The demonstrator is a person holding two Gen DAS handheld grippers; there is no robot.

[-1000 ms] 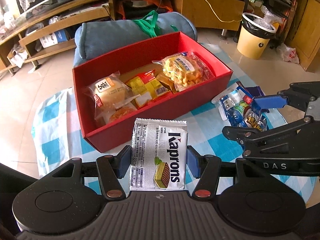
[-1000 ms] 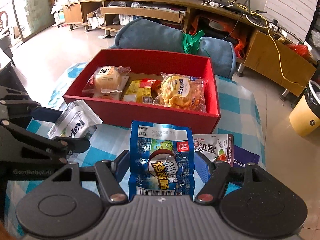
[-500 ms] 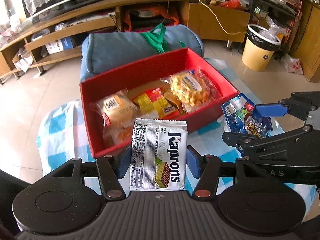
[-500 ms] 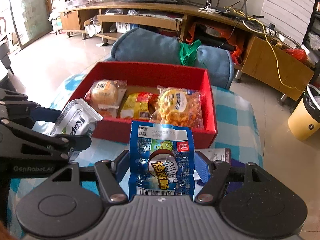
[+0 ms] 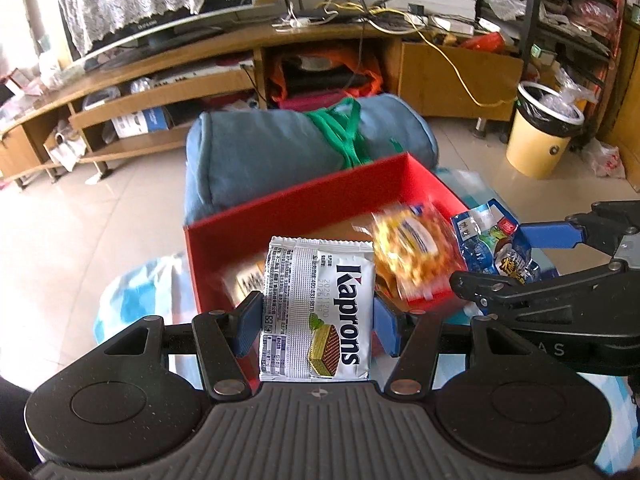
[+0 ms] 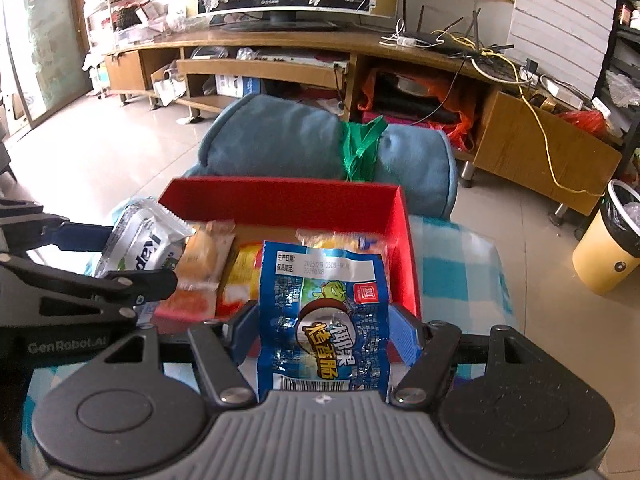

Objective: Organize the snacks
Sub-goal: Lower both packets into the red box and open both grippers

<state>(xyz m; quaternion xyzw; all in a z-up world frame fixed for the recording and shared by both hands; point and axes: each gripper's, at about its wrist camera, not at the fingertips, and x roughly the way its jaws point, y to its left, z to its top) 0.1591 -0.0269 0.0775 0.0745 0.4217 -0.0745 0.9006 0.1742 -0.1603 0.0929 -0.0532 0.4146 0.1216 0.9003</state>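
My left gripper [image 5: 318,320] is shut on a white Kaprons wafer packet [image 5: 316,308], held above the near wall of the red box [image 5: 304,200]. My right gripper [image 6: 322,332] is shut on a blue sausage snack packet [image 6: 324,320], held above the box's near wall [image 6: 408,248]. Each gripper shows in the other's view, the right one with its blue packet [image 5: 492,240] and the left one with its white packet [image 6: 148,240]. Inside the box lie a yellow puffed-snack bag [image 5: 412,248], a bun packet [image 6: 200,264] and a yellow-red packet [image 6: 240,280].
A rolled blue cushion [image 5: 280,152] with a green strap lies behind the box. The box stands on a blue-and-white checked cloth [image 6: 456,268]. A yellow bin [image 5: 540,132] stands at the right. A wooden TV bench [image 6: 280,48] runs along the back.
Both grippers have risen and moved forward toward the box with their packets still held. The box now sits lower and closer in both views, and the snacks on the cloth have dropped out of sight.
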